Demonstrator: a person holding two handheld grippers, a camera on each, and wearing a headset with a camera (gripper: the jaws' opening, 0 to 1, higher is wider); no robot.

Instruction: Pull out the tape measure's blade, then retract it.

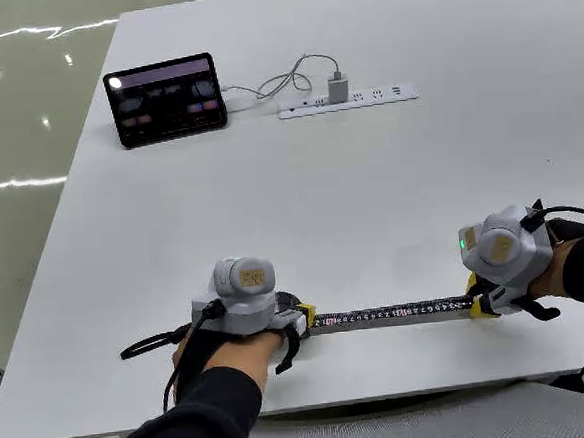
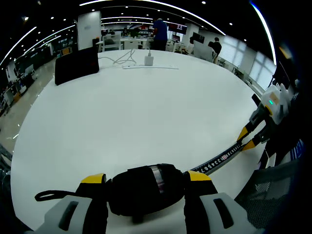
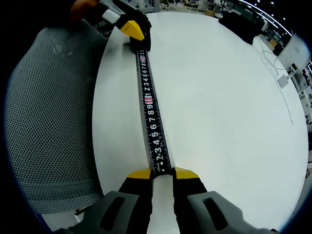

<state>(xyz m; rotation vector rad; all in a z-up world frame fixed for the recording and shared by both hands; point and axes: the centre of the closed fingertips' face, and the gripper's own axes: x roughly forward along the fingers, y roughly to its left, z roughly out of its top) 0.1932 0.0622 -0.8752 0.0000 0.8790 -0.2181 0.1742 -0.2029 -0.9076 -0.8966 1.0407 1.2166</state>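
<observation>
Blade's out, a claw on each end, down by the near edge of the table [image 1: 370,183]!
The white table has a dark tablet [image 1: 165,99] and a power strip [image 1: 349,100] at the far side, well apart from the action. Up front, the left gripper [image 2: 145,178] is clamped around the black tape measure [image 2: 141,195] – the right gripper [image 3: 162,173] pinches the tip of the numbered blade [image 3: 148,102], stretched straight between them.

One tape measure [image 2: 141,192] with one blade [image 3: 151,105]. Two claws: the left claw [image 2: 145,177] and the right claw [image 3: 159,173]. One tablet [image 1: 165,99], one power strip [image 1: 364,99], one charger [image 1: 338,85], one white cable [image 1: 273,83] — all on one counter [image 1: 371,203]. One mesh chair [image 3: 53,122].
</observation>
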